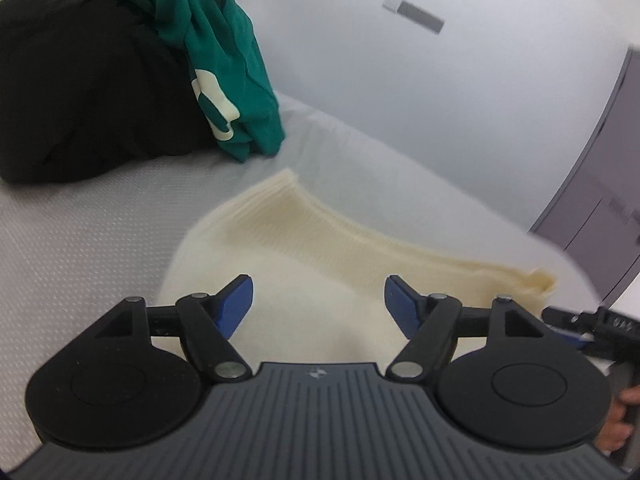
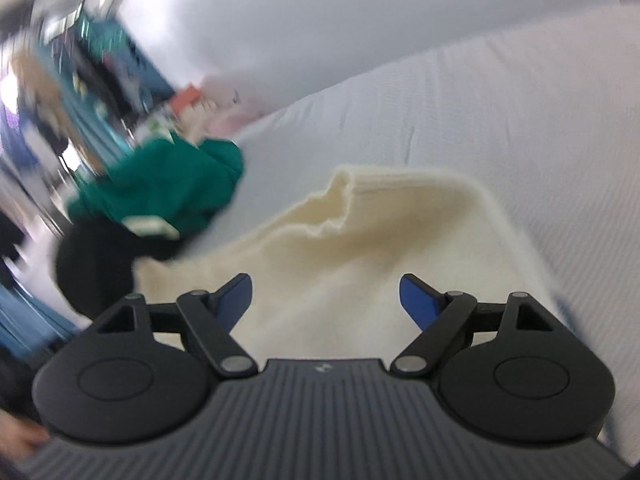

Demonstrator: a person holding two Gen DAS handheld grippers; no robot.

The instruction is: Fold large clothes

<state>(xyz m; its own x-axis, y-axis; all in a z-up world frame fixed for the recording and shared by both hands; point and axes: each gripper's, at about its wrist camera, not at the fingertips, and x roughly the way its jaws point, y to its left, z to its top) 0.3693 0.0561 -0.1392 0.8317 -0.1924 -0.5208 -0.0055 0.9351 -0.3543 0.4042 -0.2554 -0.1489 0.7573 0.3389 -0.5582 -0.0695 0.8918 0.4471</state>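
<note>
The cream sweater (image 1: 304, 248) lies folded flat on the white textured bed cover (image 1: 80, 248), approx. in the middle of the near part, its ribbed edge toward the far side and one wavy corner (image 1: 540, 280) sticking out at the right in the left wrist view. The left gripper (image 1: 318, 304) hangs above the sweater w/ its blue pads (image 1: 236, 304) spread wide, nothing between them, not touching the knit. The right gripper (image 2: 326, 300) is the same: released, pads apart, only the cream sweater (image 2: 340, 260) seen below the gap. Behind the sweater, at the far left, a green garment (image 1: 224, 64) w/ a pale print lies crumpled on top of a black garment (image 1: 80, 92); both are apart from the sweater in the left view, but in the right view the black one (image 2: 92, 264) seems just beside its edge, blur makes it hard to tell. At the right border of the left view a part of the other gripper and some fingers (image 1: 624, 412) of a person show. A grey cabinet (image 1: 600, 168) stands past the bed, by the white wall (image 1: 400, 80).
</note>
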